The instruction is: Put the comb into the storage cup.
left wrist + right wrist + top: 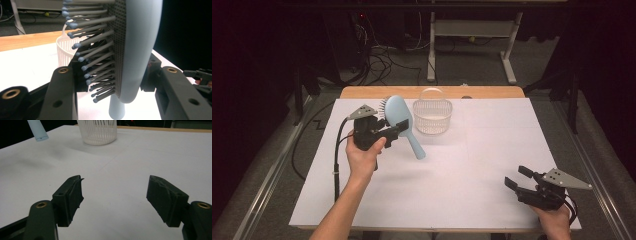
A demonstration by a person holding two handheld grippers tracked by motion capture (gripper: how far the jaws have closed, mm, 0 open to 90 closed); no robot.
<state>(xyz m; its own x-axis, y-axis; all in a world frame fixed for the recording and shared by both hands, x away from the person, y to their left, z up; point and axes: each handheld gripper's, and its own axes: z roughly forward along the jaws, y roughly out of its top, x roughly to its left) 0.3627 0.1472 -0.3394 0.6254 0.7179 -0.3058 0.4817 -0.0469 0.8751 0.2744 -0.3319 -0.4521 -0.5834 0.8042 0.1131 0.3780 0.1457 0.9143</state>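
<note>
While the left gripper (394, 131) pinches the blue hairbrush (401, 116) aloft, handle slanting down, the white basket (432, 118) sits just beside it; the right gripper (518, 178) rests spread.

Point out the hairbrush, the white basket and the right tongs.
hairbrush (398, 111): high view, back of its head.
white basket (432, 121): high view, front wall.
right tongs (115, 200): right gripper view, midway between fingertips.

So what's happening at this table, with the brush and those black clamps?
A person holds a gripper in each hand. The left gripper is shut on a light blue hairbrush, lifted off the white table, handle pointing down, beside a small white basket. The right gripper is open, holds nothing, and sits low near the table's front corner. The basket looks empty.
</note>
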